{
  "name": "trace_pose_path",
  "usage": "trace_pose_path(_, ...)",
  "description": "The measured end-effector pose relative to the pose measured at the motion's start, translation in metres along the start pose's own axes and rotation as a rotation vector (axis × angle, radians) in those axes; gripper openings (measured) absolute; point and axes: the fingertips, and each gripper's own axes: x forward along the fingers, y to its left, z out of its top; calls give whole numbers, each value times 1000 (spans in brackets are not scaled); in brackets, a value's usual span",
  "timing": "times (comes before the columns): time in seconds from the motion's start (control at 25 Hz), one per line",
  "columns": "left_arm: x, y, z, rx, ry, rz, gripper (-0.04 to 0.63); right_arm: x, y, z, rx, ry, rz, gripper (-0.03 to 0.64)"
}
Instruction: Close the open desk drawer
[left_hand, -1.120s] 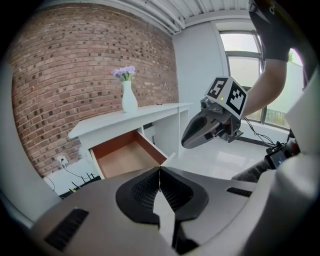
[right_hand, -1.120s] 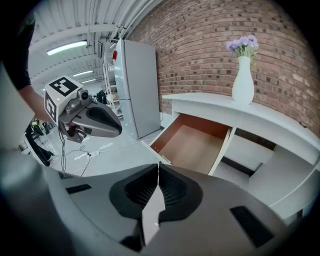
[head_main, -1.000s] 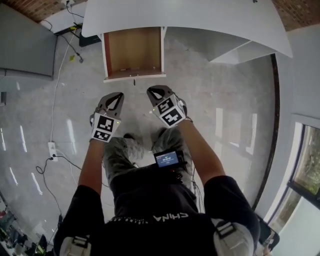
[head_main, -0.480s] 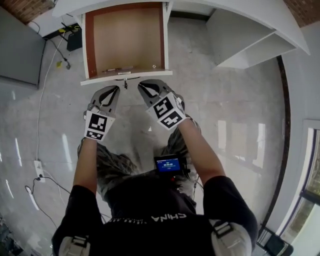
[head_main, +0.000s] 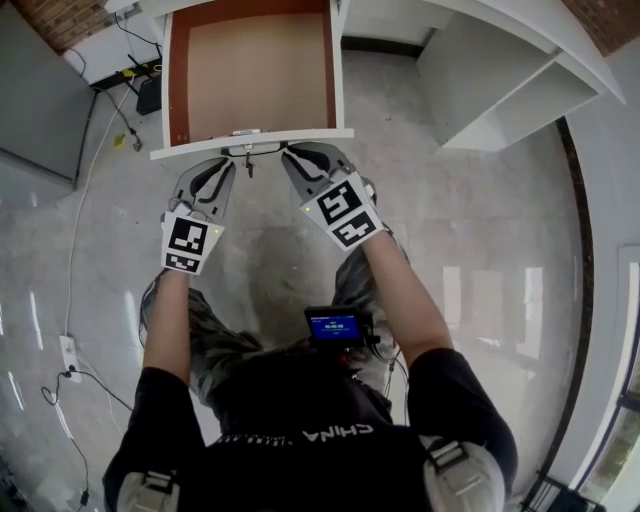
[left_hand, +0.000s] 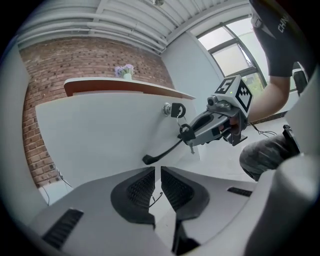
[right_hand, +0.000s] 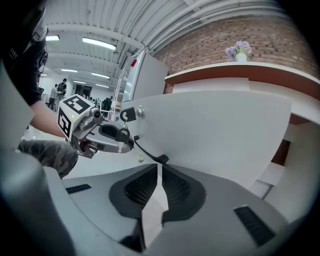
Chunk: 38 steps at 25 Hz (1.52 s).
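The desk drawer (head_main: 255, 75) stands pulled out of the white desk (head_main: 520, 45), its brown inside bare. Its white front panel (head_main: 300, 137) has a lock with a key (head_main: 247, 153) hanging from it. My left gripper (head_main: 228, 162) is shut, tips right at the panel, left of the key. My right gripper (head_main: 293, 153) is shut, tips at the panel right of the key. In the left gripper view the shut left gripper (left_hand: 157, 170) faces the panel (left_hand: 100, 135). In the right gripper view the shut right gripper (right_hand: 160, 167) faces the same panel (right_hand: 215, 130). I cannot tell whether the tips touch it.
A grey cabinet (head_main: 40, 95) stands at the left, with cables and a power strip (head_main: 68, 352) on the glossy floor. An open white desk compartment (head_main: 480, 80) lies right of the drawer. A brick wall (left_hand: 40, 65) is behind the desk.
Both grippers have moved forward from well short of the drawer up to its front panel, one on each side of the key. The drawer looms larger in the head view.
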Motion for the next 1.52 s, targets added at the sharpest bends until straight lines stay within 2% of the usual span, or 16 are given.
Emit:
trace_pose_path(0.12,-3,1,4,6,7,-18,86,-4,3,2,-21,7,-9,20)
trace_pose_path(0.32,-9,4,8,1,-2,0,101,-15,-2,9,-19,-11,-59,20)
trace_pose_path(0.48,-6,8,12,16,-1,2,103,-14,-3,11,-23,-12,-38,31)
trace_pose_path(0.6,-5,10,11,26,9,16,103,-9,3,10,-41,-4,-24,78)
trace_pose_path(0.76,-6,10,12,16,24,-4,101,-8,1,9,-47,-14,-47,77)
trace_pose_path(1.0,-9,12,17,6,31,-17,98,-11,1,15,-58,-10,-32,77)
trace_pose_path(1.52,-18,44,79,24,-43,9,86,-25,-26,82,-107,-83,-55,75)
